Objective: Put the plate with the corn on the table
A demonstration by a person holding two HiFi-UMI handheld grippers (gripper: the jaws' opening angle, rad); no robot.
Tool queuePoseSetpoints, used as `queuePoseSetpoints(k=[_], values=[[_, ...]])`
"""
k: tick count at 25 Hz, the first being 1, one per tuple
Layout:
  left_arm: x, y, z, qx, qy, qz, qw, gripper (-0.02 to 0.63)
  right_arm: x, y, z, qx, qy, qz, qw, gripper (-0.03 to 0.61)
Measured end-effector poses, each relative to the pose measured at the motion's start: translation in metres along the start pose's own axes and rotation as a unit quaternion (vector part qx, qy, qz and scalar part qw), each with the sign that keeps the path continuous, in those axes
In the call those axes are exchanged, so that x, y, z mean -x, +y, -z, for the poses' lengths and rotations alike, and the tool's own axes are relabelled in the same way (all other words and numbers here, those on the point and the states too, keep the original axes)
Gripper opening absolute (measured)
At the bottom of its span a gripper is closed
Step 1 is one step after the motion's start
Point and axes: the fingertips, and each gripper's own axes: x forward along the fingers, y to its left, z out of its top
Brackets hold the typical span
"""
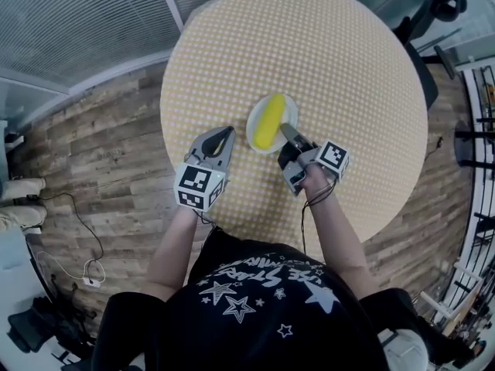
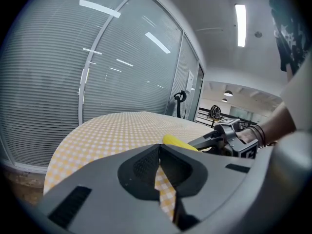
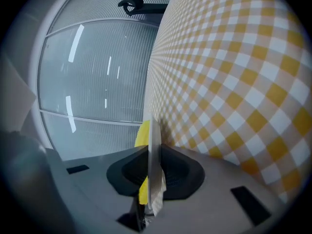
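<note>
While right tongs (image 1: 285, 129) pinch the plate (image 1: 252, 124) of corn (image 1: 269, 120), left tongs (image 1: 226, 133) clenched empty, shirt print (image 1: 267, 273) unreadable.

Black T-shirt (image 1: 263, 304) with white stars (short-sleeved), grey left gripper (image 1: 225, 132) and right gripper (image 1: 285, 128), black-and-white marker cubes (image 1: 199, 185).

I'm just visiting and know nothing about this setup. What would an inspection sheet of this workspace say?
Surface: round table with yellow-checked cloth.
Job's things: yellow corn cob lying on a small white plate.
Clutter: nothing seen.
Grippers: right tool shut on the plate's rim; left tool shut, empty, beside the plate.
Cables: thin dark cable along the right wrist; white cord on the wooden plank floor.
Surroundings: glass walls with blinds.
</note>
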Motion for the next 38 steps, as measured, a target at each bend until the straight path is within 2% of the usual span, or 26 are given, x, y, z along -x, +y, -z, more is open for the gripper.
queuePoseSetpoints(k=[10, 14, 20, 26, 28, 34, 38], values=[[0.000, 0.003, 0.002, -0.001, 0.001, -0.006, 1.0000, 0.008, -0.001, -0.005, 0.000, 0.024, -0.002, 0.051, 0.998, 0.057], [0.001, 0.000, 0.003, -0.001, 0.000, -0.005, 1.0000, 0.008, -0.002, -0.006, 0.000, 0.062, 0.006, 0.084, 0.995, 0.057], [0.008, -0.008, 0.004, -0.007, -0.002, -0.001, 1.0000, 0.008, 0.000, -0.005, 0.006, 0.140, 0.026, 0.137, 0.980, 0.062], [0.021, -0.012, -0.002, -0.017, -0.014, -0.008, 0.9997, 0.008, 0.016, -0.010, 0.006, 0.248, 0.044, 0.196, 0.948, 0.130], [0.027, -0.015, -0.004, -0.018, -0.016, -0.010, 0.9997, 0.008, 0.025, -0.007, 0.008, 0.254, 0.041, 0.193, 0.947, 0.130], [0.049, -0.032, -0.011, -0.025, -0.027, -0.015, 0.9992, 0.008, 0.054, 0.004, 0.012, 0.242, 0.019, 0.166, 0.956, 0.130], [0.068, -0.048, -0.020, -0.033, -0.040, -0.014, 0.9985, 0.008, 0.072, 0.026, 0.020, 0.248, 0.000, 0.124, 0.961, 0.130]])
